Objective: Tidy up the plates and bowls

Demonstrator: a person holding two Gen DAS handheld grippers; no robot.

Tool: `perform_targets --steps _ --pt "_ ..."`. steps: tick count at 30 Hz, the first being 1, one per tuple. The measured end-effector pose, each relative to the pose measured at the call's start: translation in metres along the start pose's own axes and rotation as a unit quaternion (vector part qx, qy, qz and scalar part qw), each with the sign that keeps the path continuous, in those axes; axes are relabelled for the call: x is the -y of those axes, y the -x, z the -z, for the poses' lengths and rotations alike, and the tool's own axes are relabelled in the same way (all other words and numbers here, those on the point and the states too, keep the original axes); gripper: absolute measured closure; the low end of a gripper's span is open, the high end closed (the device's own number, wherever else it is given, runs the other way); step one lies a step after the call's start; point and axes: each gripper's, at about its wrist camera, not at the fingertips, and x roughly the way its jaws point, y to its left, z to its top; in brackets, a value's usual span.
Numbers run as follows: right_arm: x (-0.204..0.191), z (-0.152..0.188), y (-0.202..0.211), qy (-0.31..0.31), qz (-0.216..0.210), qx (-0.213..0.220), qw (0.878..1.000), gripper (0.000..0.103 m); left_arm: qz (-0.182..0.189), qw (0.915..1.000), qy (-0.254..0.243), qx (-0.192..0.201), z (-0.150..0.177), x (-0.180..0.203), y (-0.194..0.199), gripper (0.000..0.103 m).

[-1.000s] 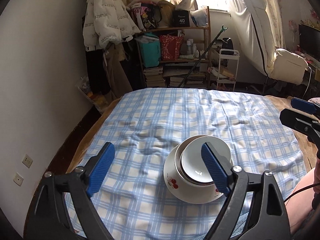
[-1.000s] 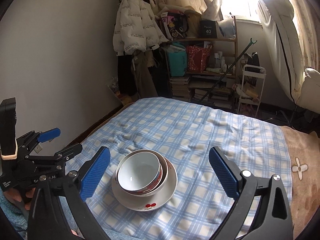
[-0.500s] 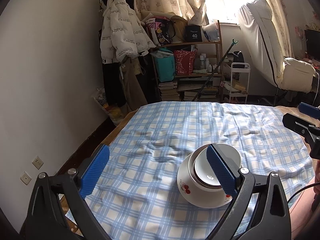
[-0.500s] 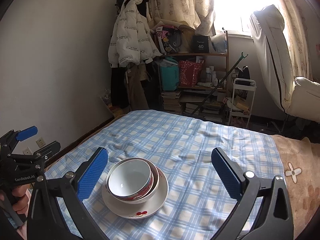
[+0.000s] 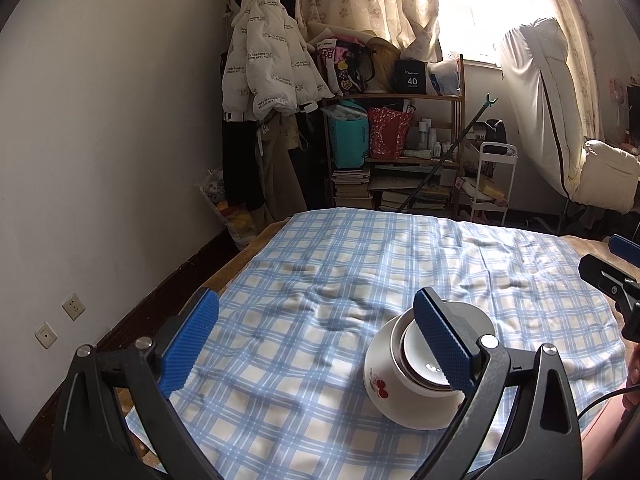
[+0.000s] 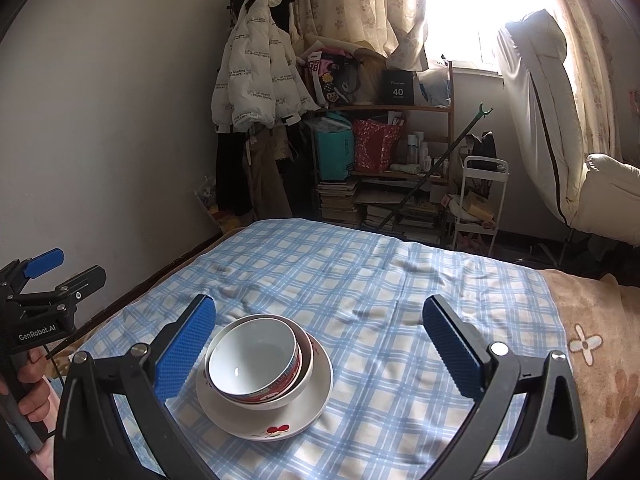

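Two nested bowls (image 6: pixel 256 364) sit in a white plate with a red cherry print (image 6: pixel 296 420) on the blue checked cloth. In the left wrist view the same stack (image 5: pixel 416 392) lies low right, partly behind my right-hand finger. My left gripper (image 5: pixel 316 344) is open and empty, held above the cloth to the left of the stack. My right gripper (image 6: pixel 320 348) is open and empty, above the cloth with the stack near its left finger. Each gripper shows at the edge of the other's view: the right one (image 5: pixel 612 276), the left one (image 6: pixel 44 280).
The checked cloth (image 6: pixel 360 280) covers a table with a beige floral cover (image 6: pixel 592 340) at its right edge. Beyond stand a cluttered wooden shelf (image 6: pixel 384 160), a hanging white jacket (image 6: pixel 256 68), a small white cart (image 6: pixel 480 200) and a covered chair (image 6: pixel 560 120).
Both grippers have pulled back and tilted up from the stack, which now sits lower in both views. The stack itself has not moved.
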Motion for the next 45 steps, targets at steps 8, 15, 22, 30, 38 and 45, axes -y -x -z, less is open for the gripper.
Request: perform_targets --steps 8,15,22,30,38,45 --pt "-0.0005 0.0003 0.0000 -0.001 0.001 -0.001 1.000 0.000 -0.009 0.9999 -0.004 0.003 0.0021 0.0021 0.0001 0.006" --pt "0.0009 0.0001 0.0002 -0.001 0.001 -0.002 1.000 0.000 -0.015 0.9998 -0.010 0.001 0.0025 0.0048 -0.0002 0.006" --pt "0.0028 0.0012 0.0005 -0.001 0.002 -0.004 1.000 0.000 -0.017 0.9997 -0.011 -0.011 0.0029 0.0048 -0.0050 0.006" --pt "0.0044 0.0017 0.0006 -0.001 0.002 -0.004 1.000 0.000 -0.017 0.9996 -0.015 -0.017 0.0038 0.0058 -0.0079 0.006" --pt "0.0060 0.0024 0.0002 -0.001 0.002 -0.004 1.000 0.000 -0.020 0.9996 -0.015 -0.014 0.0041 0.0053 -0.0077 0.006" --pt "0.0060 0.0020 0.0001 -0.001 0.003 -0.004 1.000 0.000 -0.021 0.9997 -0.008 -0.013 0.0043 0.0030 -0.0069 0.006"
